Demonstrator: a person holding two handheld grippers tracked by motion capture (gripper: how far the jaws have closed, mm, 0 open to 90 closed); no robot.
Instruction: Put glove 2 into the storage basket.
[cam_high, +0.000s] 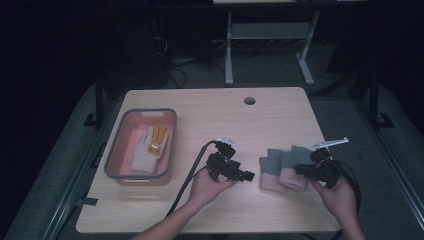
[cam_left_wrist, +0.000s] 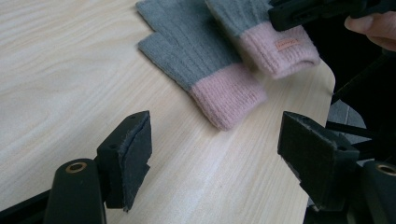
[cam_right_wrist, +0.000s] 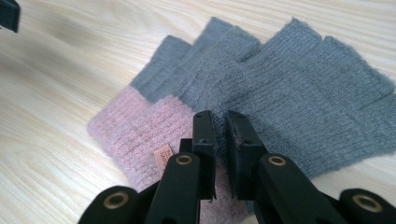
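a: over to the wooden table (cam_high: 210, 115), and the landmark here is the pair of fingerless knit gloves (cam_high: 282, 169), grey bodies with pink cuffs, lying overlapped near the table's right front edge.

b: and the right gripper (cam_right_wrist: 220, 140) is on top of them. its jaws are nearly together with a thin slot between, sitting over the upper glove (cam_right_wrist: 261, 98) where pink cuff meets grey. i can't tell whether any knit is pinched in that slot.

a: fair. the left gripper (cam_left_wrist: 215, 154)?

b: released, jaws spread wide, hovering over bare wood just short of the lower glove's pink cuff (cam_left_wrist: 228, 95). nothing between them.

a: how would these handle, in your judgement?

b: light, soft, floppy. ribbed wool-like knit, so it should grip well on those pads, no slipping. but lift one corner and the rest will droop and may drag its partner along, since they overlap.

a: so where to bite?

b: i'd say the cuff. it looks thickest there, a doubled edge that gives the jaws something to close on. the upper glove's cuff carries a small label (cam_right_wrist: 163, 155), a handy marker.

a: and far to the left of the gloves, a pink bin with a grey rim (cam_high: 114, 150), holding a pale work glove with yellow fingers (cam_high: 148, 146).

b: well apart from the gloves, yes.
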